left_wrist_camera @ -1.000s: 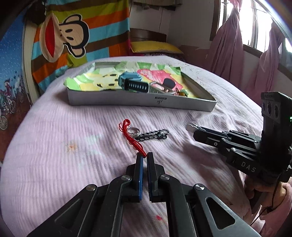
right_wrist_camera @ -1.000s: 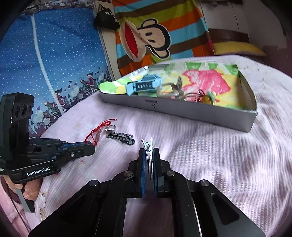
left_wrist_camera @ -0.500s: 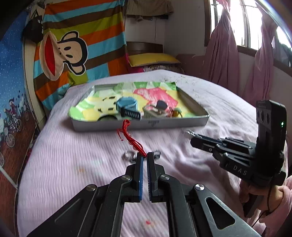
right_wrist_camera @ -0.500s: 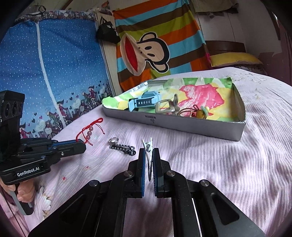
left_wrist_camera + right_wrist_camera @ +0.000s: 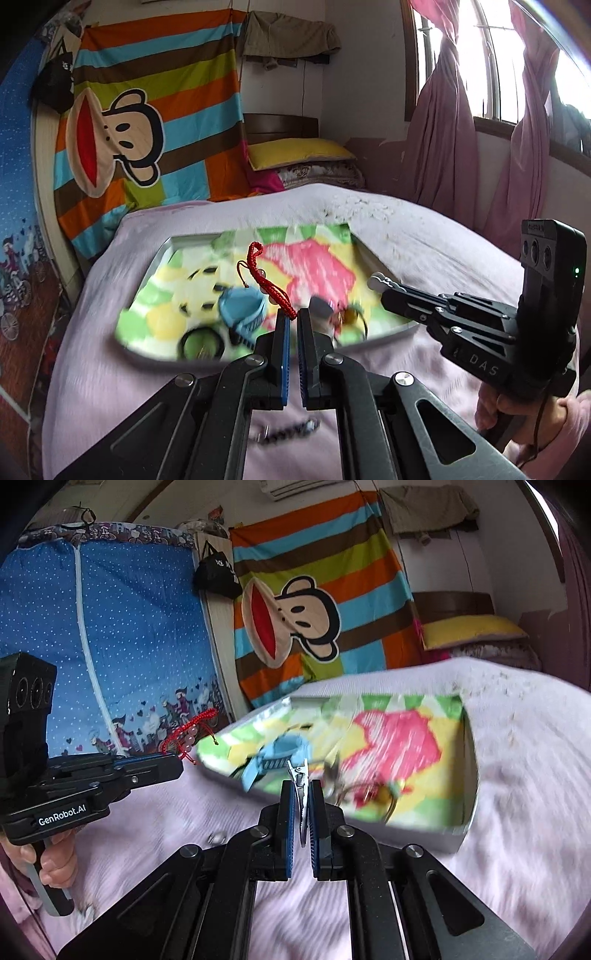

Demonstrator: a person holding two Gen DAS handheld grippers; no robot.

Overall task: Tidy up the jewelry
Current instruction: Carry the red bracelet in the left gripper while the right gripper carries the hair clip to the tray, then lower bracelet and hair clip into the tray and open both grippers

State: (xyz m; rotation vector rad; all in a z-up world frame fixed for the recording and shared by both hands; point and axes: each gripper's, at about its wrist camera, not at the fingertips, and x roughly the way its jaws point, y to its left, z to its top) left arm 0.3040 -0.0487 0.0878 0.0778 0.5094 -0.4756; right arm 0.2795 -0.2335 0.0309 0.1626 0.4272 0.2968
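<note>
My left gripper (image 5: 291, 314) is shut on a red cord bracelet (image 5: 264, 278) with pale beads, held in the air over the near side of the tray (image 5: 155, 258). It also shows in the right wrist view (image 5: 188, 734). My right gripper (image 5: 302, 781) is shut on a silver hair clip (image 5: 298, 773), raised above the bed in front of the tray (image 5: 467, 830). The shallow metal tray has a colourful lining and holds a blue watch (image 5: 242, 308), a ring and other pieces, all blurred.
A black chain (image 5: 291, 430) lies on the pink bedspread (image 5: 92, 369) under my left gripper. A yellow pillow (image 5: 295, 151) lies at the bed's head. A striped monkey blanket (image 5: 140, 122) hangs on the wall. Pink curtains (image 5: 443, 129) hang on the right.
My left gripper has lifted the red bracelet off the bedspread and carried it over the tray. My right gripper has risen with the clip and moved toward the tray. The chain stays on the bed.
</note>
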